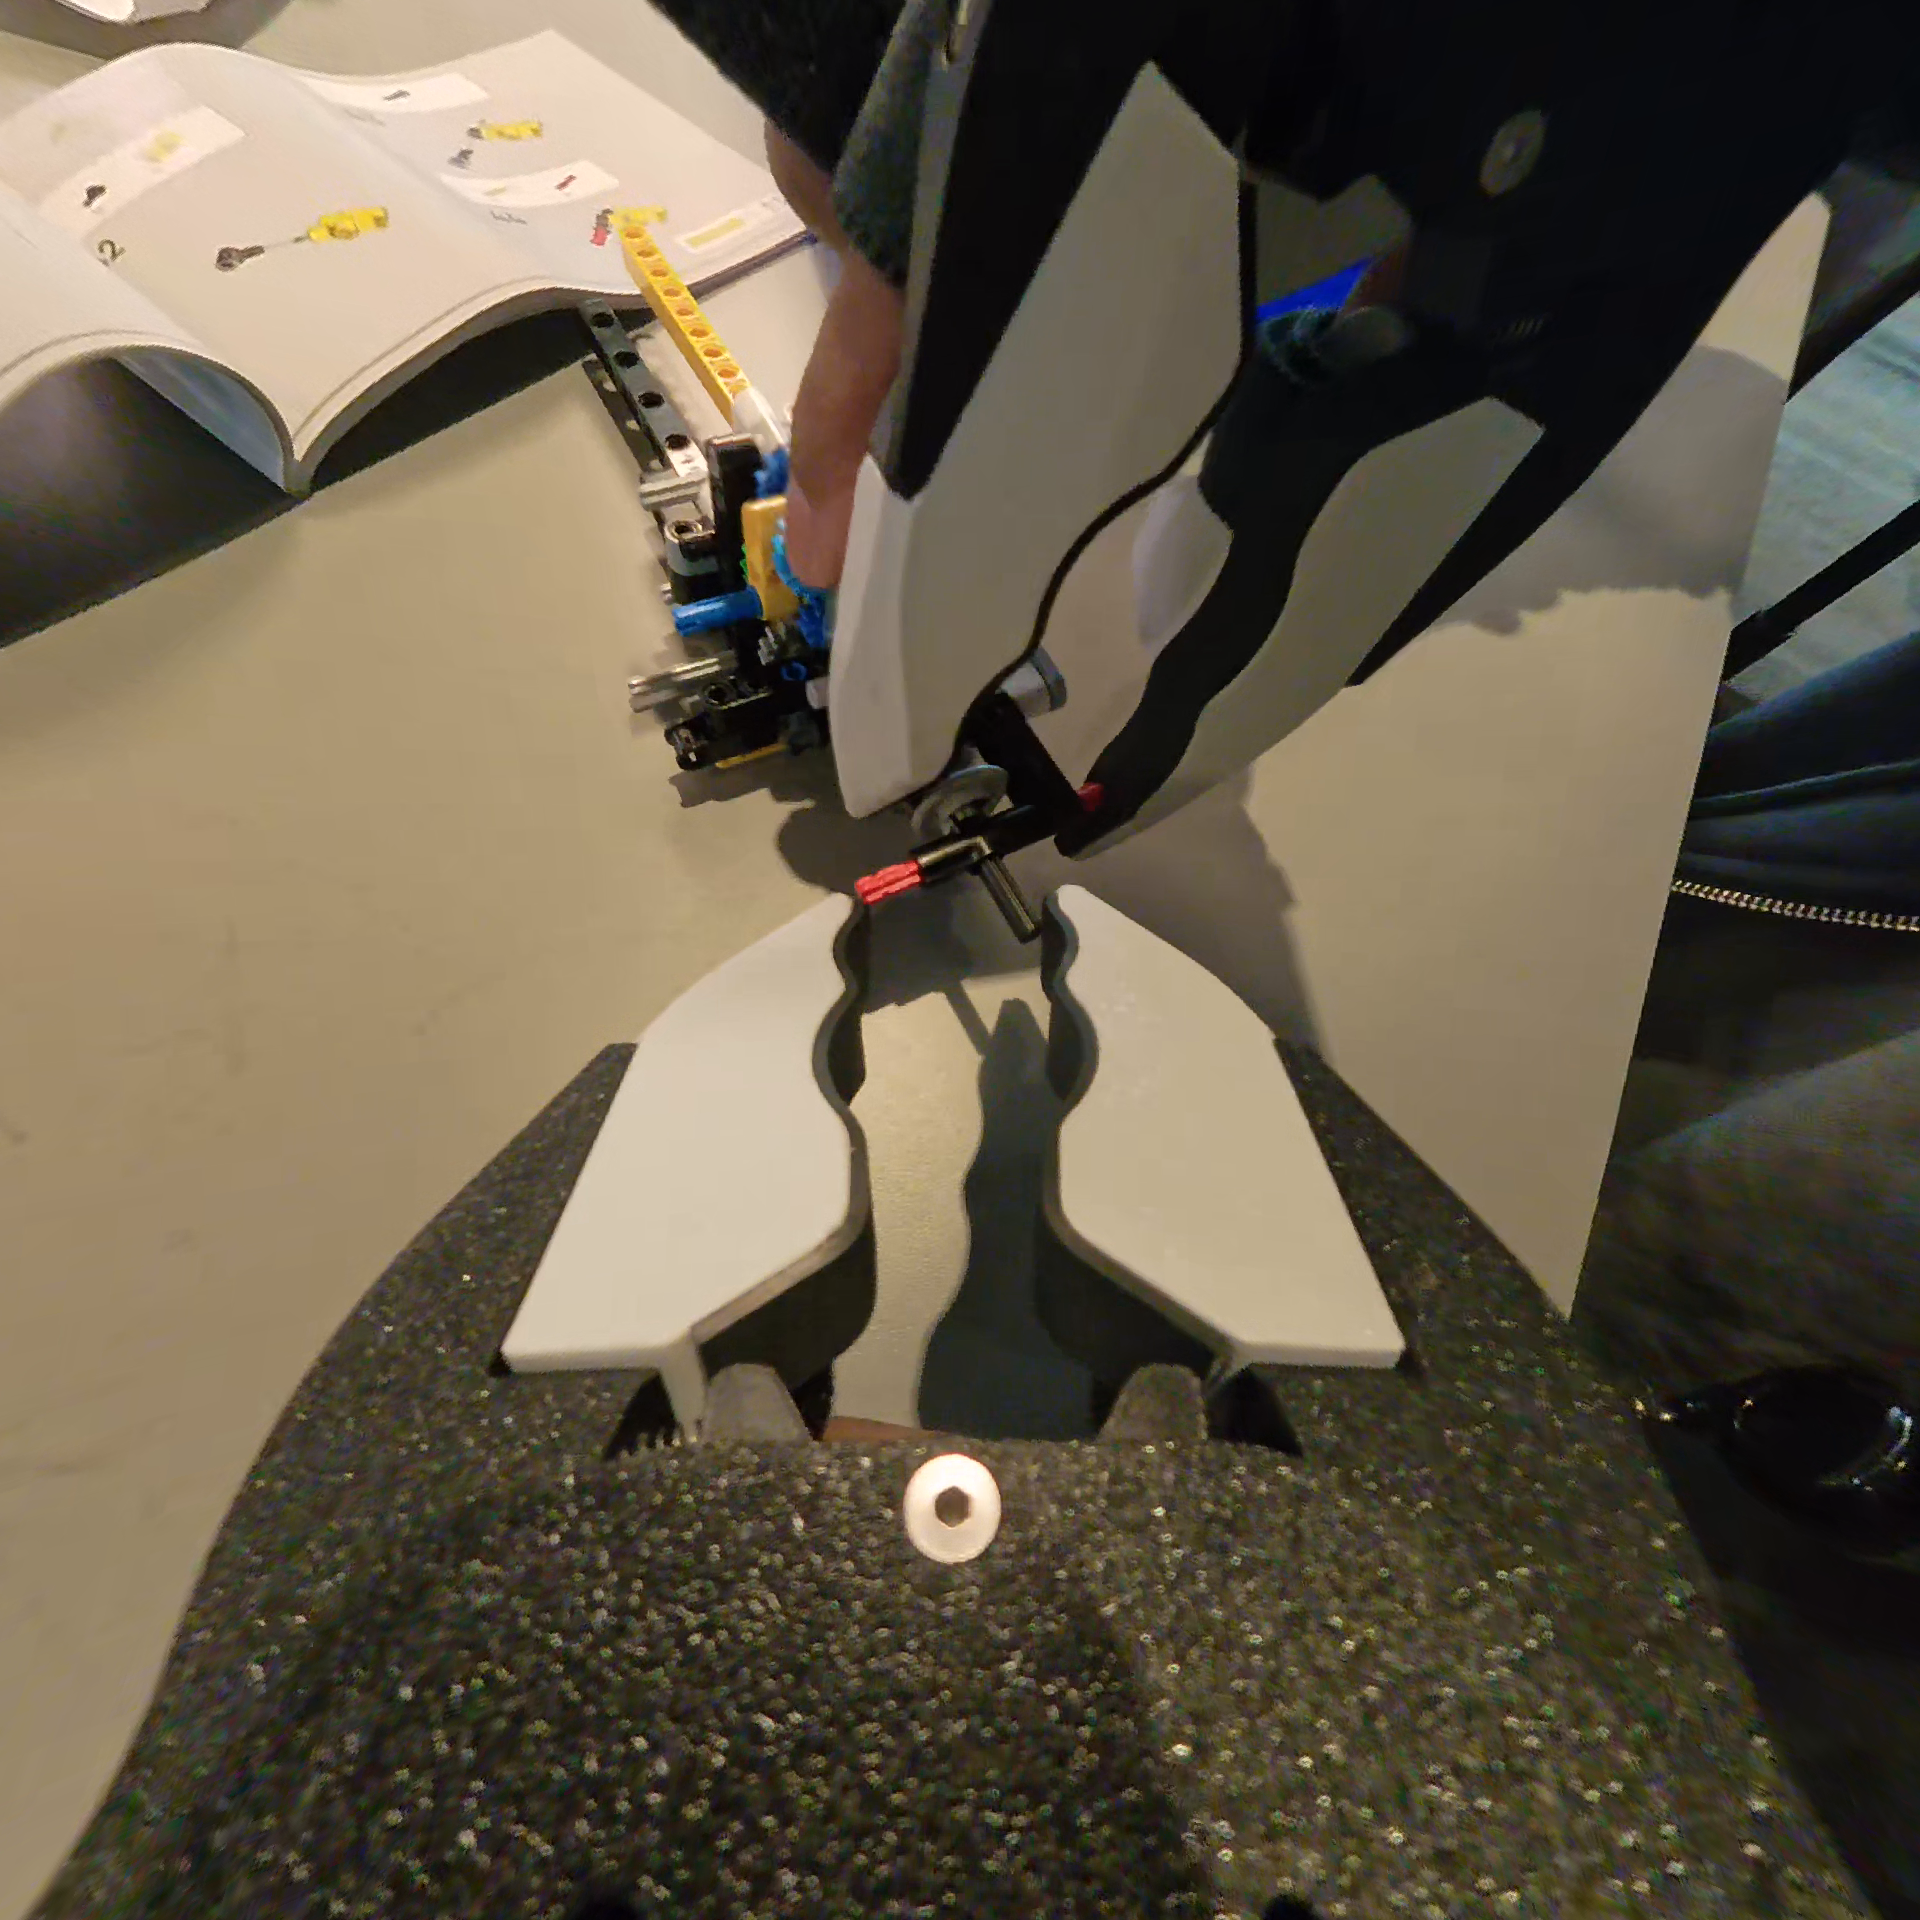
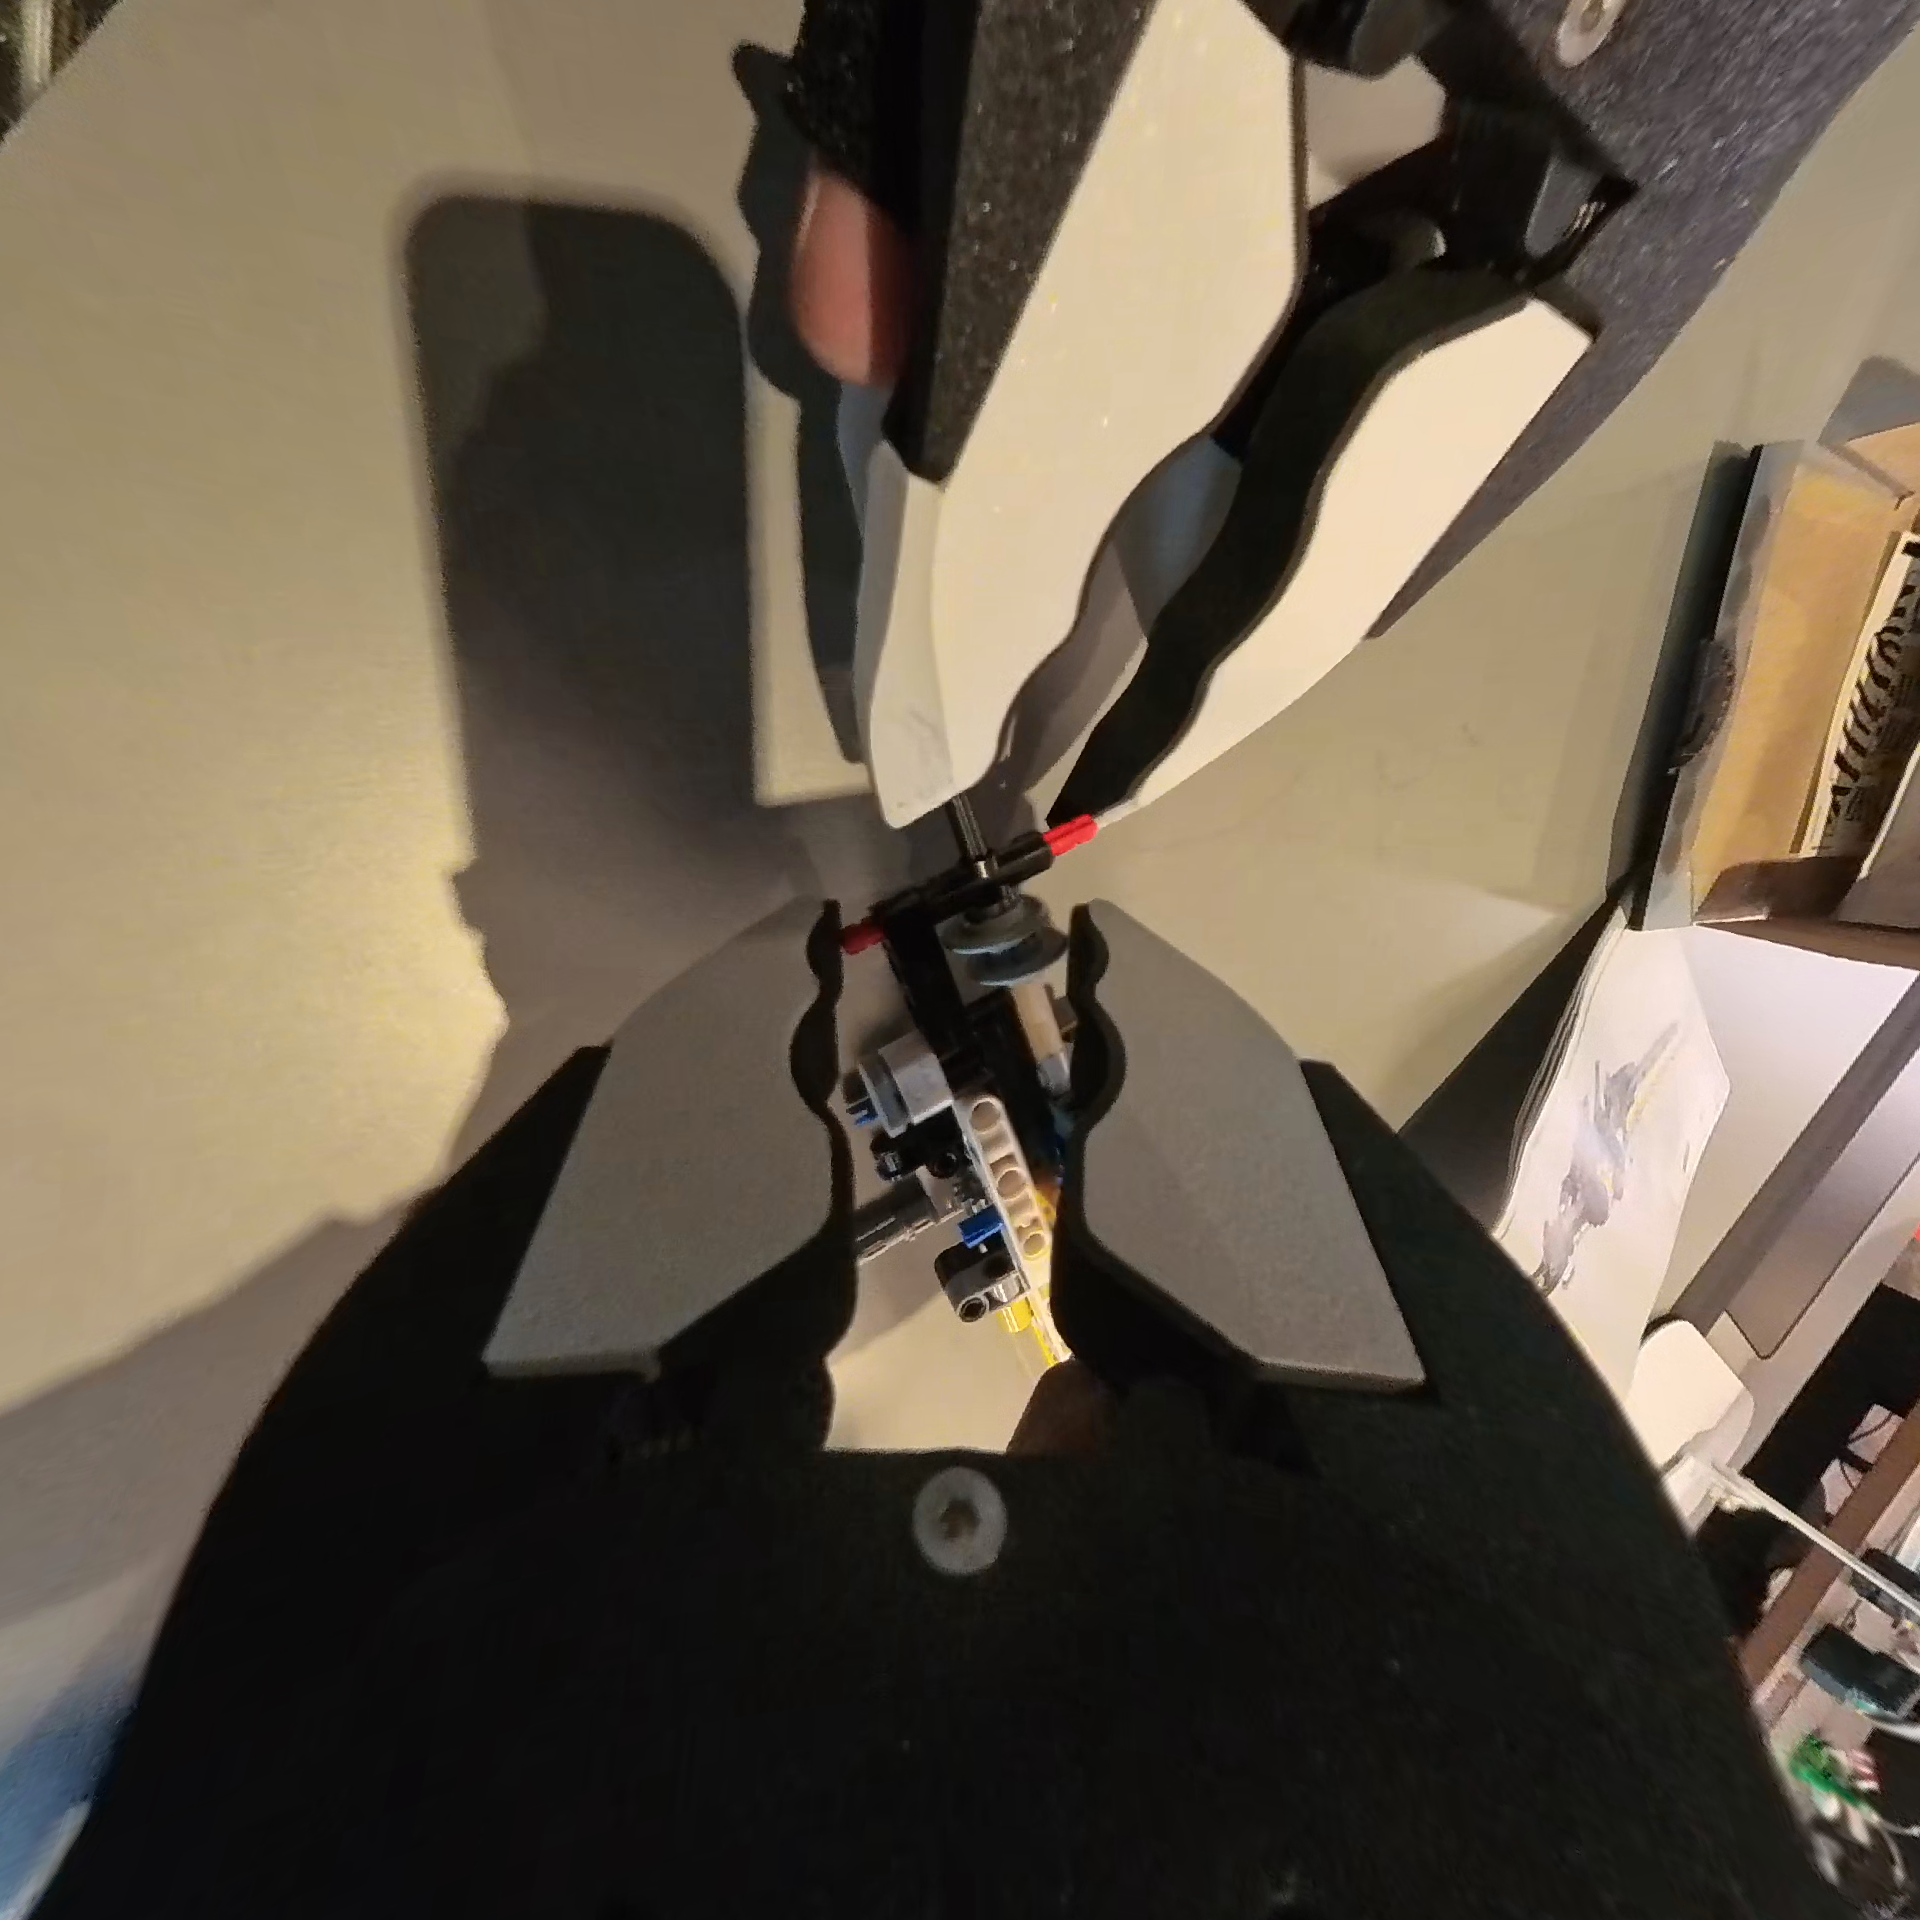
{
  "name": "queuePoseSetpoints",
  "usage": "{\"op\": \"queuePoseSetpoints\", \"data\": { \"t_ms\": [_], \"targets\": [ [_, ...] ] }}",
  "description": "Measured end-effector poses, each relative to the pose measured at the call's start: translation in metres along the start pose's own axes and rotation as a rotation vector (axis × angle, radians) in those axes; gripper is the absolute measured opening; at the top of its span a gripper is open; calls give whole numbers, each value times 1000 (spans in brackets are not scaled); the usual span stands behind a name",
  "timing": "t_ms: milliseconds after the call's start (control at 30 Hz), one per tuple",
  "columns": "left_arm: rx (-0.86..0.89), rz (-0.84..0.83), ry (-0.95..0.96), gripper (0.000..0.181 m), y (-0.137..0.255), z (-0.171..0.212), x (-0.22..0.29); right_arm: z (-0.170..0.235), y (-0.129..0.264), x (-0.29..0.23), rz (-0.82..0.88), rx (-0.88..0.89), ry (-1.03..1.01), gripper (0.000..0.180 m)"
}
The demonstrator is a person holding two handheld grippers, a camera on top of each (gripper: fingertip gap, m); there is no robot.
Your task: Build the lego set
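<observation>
A half-built lego model (image 1: 727, 644) of black, grey, blue and yellow parts lies on the beige table (image 1: 312, 935). My right gripper (image 2: 956, 930) is shut on the model (image 2: 966, 1132) near its black end beam. In the left wrist view it comes down from above (image 1: 982, 821). A black connector with red axle ends (image 1: 940, 868) sticks out of that end, beside a grey pulley (image 2: 1006, 948). My left gripper (image 1: 956, 904) is open, its tips on either side of the connector. It shows from above in the right wrist view (image 2: 1003, 816).
An open instruction booklet (image 1: 312, 208) lies at the back left, with a yellow beam (image 1: 686, 312) and a black beam (image 1: 639, 384) of the model reaching towards it. A person's finger (image 1: 831, 436) and dark clothing (image 1: 1787, 1039) are on the right. Shelves with boxes (image 2: 1808, 665) stand beyond the table. My left and right fingertips are right by each other.
</observation>
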State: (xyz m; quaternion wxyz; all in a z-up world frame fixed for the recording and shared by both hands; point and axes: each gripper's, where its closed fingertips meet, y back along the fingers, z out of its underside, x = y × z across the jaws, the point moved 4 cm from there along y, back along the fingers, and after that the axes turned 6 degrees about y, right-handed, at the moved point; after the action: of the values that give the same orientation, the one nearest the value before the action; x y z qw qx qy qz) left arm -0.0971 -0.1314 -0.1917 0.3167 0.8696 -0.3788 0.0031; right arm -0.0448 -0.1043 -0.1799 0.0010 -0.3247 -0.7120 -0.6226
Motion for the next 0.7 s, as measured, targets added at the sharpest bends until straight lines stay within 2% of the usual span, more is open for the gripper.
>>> {"op": "queuePoseSetpoints", "data": {
  "t_ms": [600,633,667,700],
  "targets": [
    [-16,0,16,30,-1,1,0,1,-2,0,-1,3,67,39],
    [-19,14,18,21,-1,1,1,1,-2,0,2,4,69,38],
    [-16,45,29,17,-3,1,5,1,-1,3,20,9,58,30],
    [-46,26,32,13,-6,3,5,-1,2,7,45,41,41,13]
  ]
}}
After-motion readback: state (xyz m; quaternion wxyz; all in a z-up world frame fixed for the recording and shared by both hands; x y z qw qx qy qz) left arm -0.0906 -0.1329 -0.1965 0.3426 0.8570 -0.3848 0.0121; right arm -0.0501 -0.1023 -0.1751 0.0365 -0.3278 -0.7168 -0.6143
